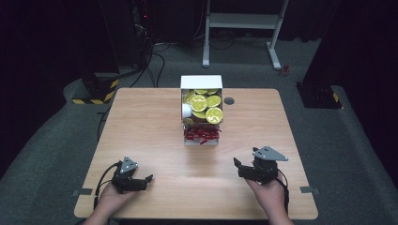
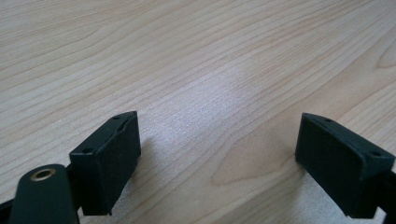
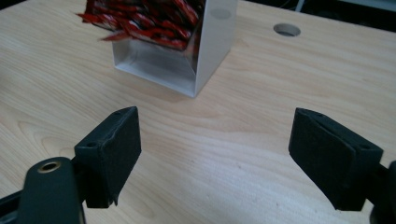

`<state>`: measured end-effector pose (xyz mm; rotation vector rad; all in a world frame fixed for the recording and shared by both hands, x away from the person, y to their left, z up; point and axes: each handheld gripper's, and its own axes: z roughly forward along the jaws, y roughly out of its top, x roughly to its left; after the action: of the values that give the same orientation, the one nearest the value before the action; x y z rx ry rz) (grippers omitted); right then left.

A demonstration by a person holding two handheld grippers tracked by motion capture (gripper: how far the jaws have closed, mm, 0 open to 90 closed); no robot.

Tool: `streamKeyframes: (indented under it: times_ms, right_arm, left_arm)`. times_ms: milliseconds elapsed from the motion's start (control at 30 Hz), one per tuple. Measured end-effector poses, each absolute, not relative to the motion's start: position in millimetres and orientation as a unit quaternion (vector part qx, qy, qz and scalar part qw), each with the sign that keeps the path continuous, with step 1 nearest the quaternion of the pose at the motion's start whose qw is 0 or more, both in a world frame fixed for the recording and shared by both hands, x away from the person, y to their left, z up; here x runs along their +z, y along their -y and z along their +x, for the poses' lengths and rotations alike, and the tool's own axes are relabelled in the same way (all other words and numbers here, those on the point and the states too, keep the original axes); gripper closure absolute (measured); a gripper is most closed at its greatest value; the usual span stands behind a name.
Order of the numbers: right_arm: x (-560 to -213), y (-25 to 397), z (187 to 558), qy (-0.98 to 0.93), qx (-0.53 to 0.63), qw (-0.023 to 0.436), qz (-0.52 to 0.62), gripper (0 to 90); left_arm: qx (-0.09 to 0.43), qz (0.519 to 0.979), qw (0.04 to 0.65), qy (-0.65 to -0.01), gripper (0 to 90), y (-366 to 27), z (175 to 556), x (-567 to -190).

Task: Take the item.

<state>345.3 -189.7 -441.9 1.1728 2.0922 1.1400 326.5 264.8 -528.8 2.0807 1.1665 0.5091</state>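
In the high view, the left gripper (image 1: 149, 178) and right gripper (image 1: 236, 161) rest near the wooden table's (image 1: 141, 126) front edge, well apart from the white 2-compartment box (image 1: 202, 82) holding yellow-lidded cups (image 1: 213, 115) and red sachets (image 1: 202, 134). In the left gripper view the jaws stand apart over bare wood. In the right gripper view the jaws also gape empty, aimed at the red sachets (image 3: 149, 21), so I judge a straight, level approach into the box's open front best.

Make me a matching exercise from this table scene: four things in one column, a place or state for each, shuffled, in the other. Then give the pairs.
Things:
1. left gripper
2. right gripper
3. yellow-lidded cups
4. red sachets

Places or states:
A. upper tier of the white box
B. open, near right part of the table
C. lower front tier of the box
D. open, near left part of the table

Pairs: 1-D, 2-B, 3-A, 4-C
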Motion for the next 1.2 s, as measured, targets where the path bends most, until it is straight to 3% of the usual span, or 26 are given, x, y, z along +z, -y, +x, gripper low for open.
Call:
streamKeyframes:
  times_ms: [1200]
  right_arm:
    - [-364.9,135.5,372.1,-0.76,0.456,0.273,0.373,28.3]
  left_arm:
    - [0.198,0.805,0.341,-0.444,14.4,-265.4,327.3,-528.3]
